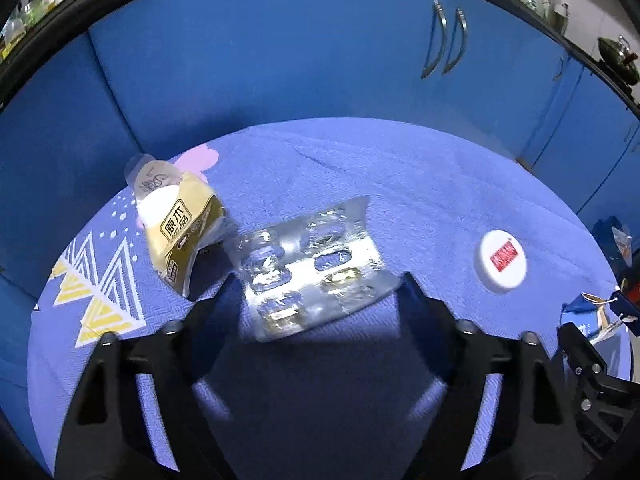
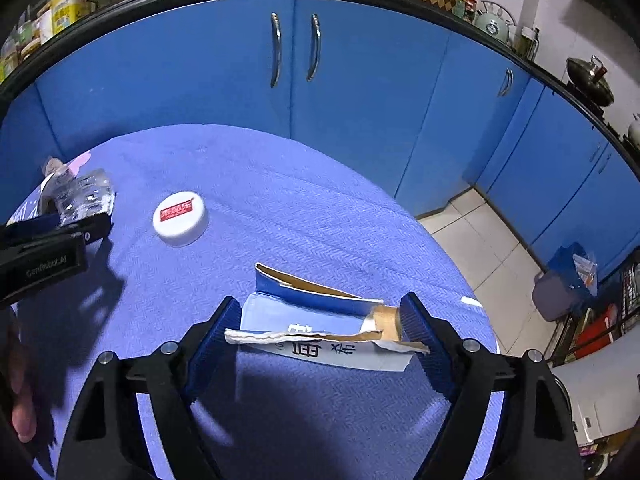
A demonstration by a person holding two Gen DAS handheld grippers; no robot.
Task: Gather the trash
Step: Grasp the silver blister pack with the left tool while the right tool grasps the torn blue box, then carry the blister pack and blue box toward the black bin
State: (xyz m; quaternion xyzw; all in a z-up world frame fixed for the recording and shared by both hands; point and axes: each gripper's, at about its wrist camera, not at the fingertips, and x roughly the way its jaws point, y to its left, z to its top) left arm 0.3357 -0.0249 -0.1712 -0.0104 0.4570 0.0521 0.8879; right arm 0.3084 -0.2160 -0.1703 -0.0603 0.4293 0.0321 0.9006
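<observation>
Left wrist view: the left gripper (image 1: 316, 292) stands over the blister pack (image 1: 310, 270), which lies flat on the blue cloth of the table (image 1: 420, 184) toward its middle; the jaws bracket the pack's two ends, and whether the pads already press on it cannot be told. The pack is judged light, thin and springy, with slick foil; its short ends are the sound hold. A yellow tissue packet (image 1: 178, 232) lies just beside it toward the table's left edge, a white cap (image 1: 500, 261) well apart toward the right. Right wrist view: the right gripper (image 2: 320, 332) straddles the torn blue carton (image 2: 320, 320) near the table's right edge, unclenched, its right pad at the torn cardboard end, its left pad apart. The carton is judged light, crushable and liable to tear further; grip across its flattened body.
</observation>
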